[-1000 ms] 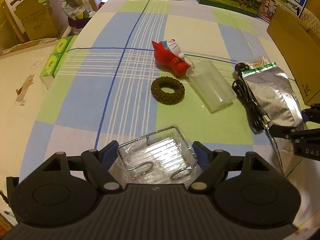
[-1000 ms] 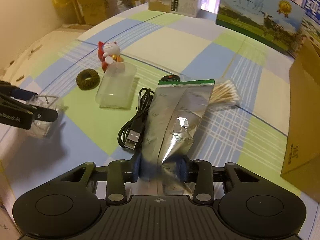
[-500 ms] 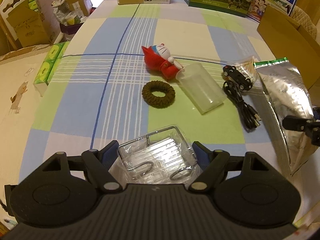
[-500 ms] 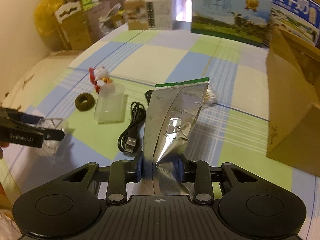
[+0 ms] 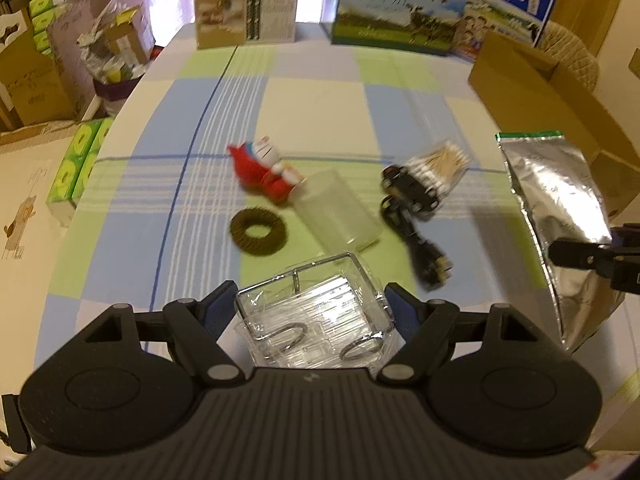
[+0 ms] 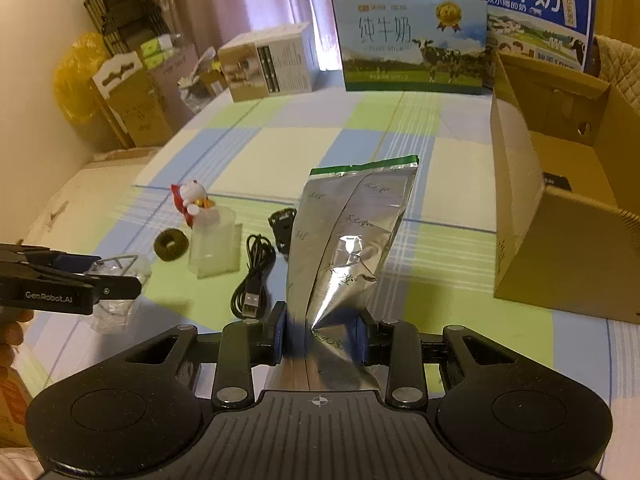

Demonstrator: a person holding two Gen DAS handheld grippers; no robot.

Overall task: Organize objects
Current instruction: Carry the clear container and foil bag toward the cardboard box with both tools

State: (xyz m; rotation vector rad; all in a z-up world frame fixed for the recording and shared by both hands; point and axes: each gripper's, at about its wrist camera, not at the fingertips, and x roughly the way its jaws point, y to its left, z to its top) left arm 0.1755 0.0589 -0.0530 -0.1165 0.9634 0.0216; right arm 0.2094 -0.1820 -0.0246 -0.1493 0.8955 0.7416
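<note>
The left gripper (image 5: 312,308) is clamped on a clear plastic box (image 5: 316,320) with a wire frame, holding it off the checked tablecloth (image 5: 312,92). The right gripper (image 6: 320,332) is clamped on the lower end of a silver foil pouch (image 6: 352,232), which stands upright above the table. On the cloth lie a red and white toy figure (image 5: 268,172), a brown braided ring (image 5: 258,232), a clear cup (image 5: 340,212) on its side touching the figure, a black USB cable (image 6: 252,280) and a bundle of cotton swabs (image 5: 440,164). An open cardboard box (image 6: 560,184) stands to the right, near the pouch.
</note>
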